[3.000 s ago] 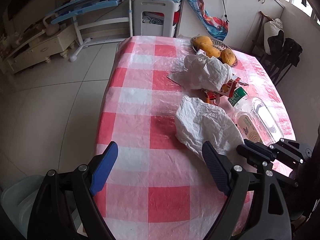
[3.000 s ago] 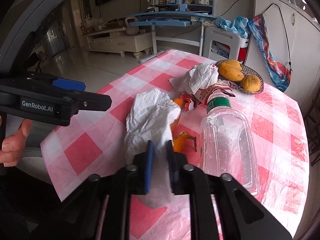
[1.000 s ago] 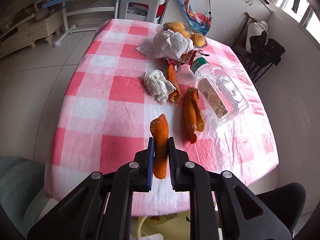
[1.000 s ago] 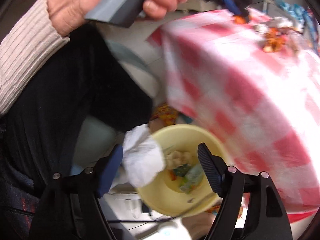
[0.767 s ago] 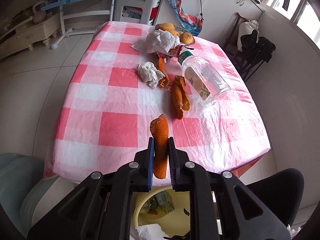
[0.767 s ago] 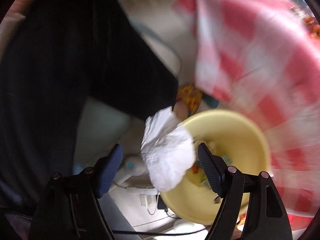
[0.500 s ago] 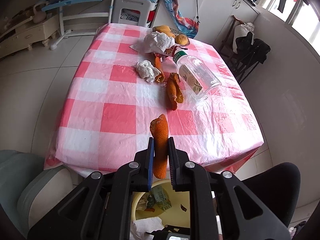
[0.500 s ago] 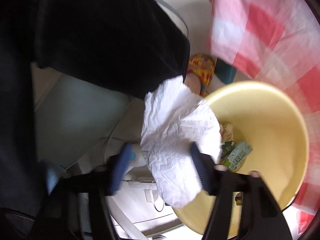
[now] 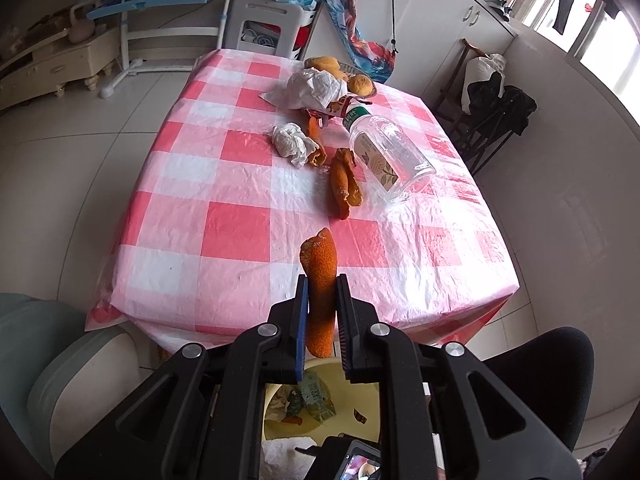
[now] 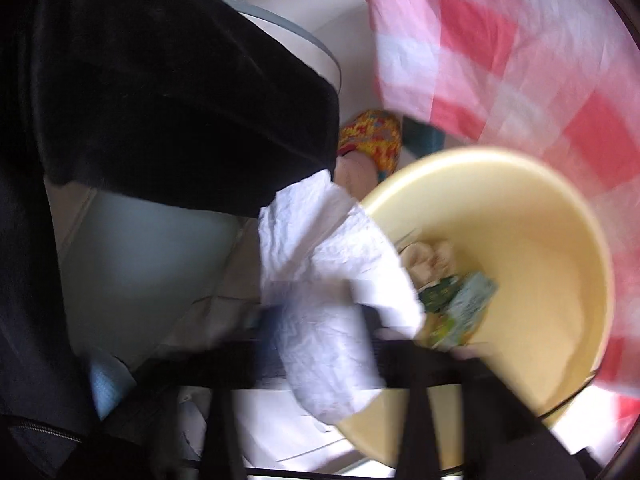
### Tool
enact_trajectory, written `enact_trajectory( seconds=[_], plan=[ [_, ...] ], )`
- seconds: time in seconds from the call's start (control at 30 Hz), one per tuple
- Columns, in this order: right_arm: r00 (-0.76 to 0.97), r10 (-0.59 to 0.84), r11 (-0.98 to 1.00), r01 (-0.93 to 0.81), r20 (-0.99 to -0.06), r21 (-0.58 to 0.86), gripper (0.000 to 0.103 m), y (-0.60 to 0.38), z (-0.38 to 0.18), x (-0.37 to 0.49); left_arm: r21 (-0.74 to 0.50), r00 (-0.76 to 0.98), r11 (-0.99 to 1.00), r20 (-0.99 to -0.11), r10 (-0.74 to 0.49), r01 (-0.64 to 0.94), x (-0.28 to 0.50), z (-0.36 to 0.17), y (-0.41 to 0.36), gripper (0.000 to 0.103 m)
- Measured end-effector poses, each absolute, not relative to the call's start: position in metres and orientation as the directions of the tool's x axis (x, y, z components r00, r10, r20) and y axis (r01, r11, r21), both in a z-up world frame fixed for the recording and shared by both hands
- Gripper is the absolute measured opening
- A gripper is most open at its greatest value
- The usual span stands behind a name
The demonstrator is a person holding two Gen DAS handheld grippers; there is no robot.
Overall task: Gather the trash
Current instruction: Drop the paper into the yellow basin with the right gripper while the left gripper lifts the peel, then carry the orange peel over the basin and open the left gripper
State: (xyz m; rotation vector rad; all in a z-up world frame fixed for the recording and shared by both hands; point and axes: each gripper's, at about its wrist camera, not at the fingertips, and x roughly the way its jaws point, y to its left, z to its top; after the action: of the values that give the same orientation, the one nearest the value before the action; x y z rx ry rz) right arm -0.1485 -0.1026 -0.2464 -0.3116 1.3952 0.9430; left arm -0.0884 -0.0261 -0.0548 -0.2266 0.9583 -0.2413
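My left gripper (image 9: pixel 321 300) is shut on an orange peel (image 9: pixel 320 280) and holds it past the table's near edge, above a yellow bin (image 9: pixel 360 392) with trash in it. On the checked table (image 9: pixel 224 224) lie more orange peels (image 9: pixel 344 184), a crumpled tissue (image 9: pixel 292 142), a clear plastic bottle (image 9: pixel 390 156) and a white bag (image 9: pixel 316 88). In the blurred right wrist view, a crumpled white paper (image 10: pixel 332 292) lies over the yellow bin's rim (image 10: pixel 480 160), between my right gripper's (image 10: pixel 320 328) fingers, which stand apart.
A fruit basket (image 9: pixel 352 76) stands at the table's far end. A black chair (image 9: pixel 536 372) is at the right, a grey-green seat (image 9: pixel 60 352) at the left. The person's dark clothing (image 10: pixel 140 100) and slipper (image 10: pixel 372 136) are beside the bin.
My left gripper has drawn back from the table with the peel and now hangs over the bin. My right gripper's fingers have narrowed around the white paper at the bin's rim.
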Motion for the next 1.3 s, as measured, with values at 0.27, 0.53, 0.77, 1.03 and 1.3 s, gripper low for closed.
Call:
enact_trajectory(
  seconds=[0.27,0.53,0.77,1.03,1.3],
  plan=[
    [-0.166,0.394,0.622,-0.676,-0.904,0.395,0.013,-0.104,-0.254,-0.146,-0.294,0.553,0.950,-0.777,-0.302,0.106,-0.088,-0.055,-0.027,0.013],
    [-0.071,0.401,0.633,-0.699,-0.913,0.332,0.005,-0.119,-0.211,-0.146,-0.290,0.552,0.951,-0.779,-0.299,0.106,-0.088,-0.056,-0.025,0.013],
    [0.077,0.324,0.724,-0.661,-0.943,0.195,0.005,-0.158,-0.177,-0.146,-0.274,0.538,0.955,-0.790,-0.293,0.116,-0.094,-0.061,-0.029,0.013],
    [0.055,0.355,0.801,-0.532,-0.933,0.273,0.026,-0.188,-0.180,-0.134,-0.231,0.495,0.966,-0.830,-0.256,0.112,-0.115,-0.080,-0.040,0.013],
    [0.245,0.424,0.838,-0.471,-0.872,0.275,0.056,-0.220,-0.129,-0.130,-0.195,0.439,0.973,-0.869,-0.228,0.120,-0.142,-0.101,-0.057,0.013]
  ],
)
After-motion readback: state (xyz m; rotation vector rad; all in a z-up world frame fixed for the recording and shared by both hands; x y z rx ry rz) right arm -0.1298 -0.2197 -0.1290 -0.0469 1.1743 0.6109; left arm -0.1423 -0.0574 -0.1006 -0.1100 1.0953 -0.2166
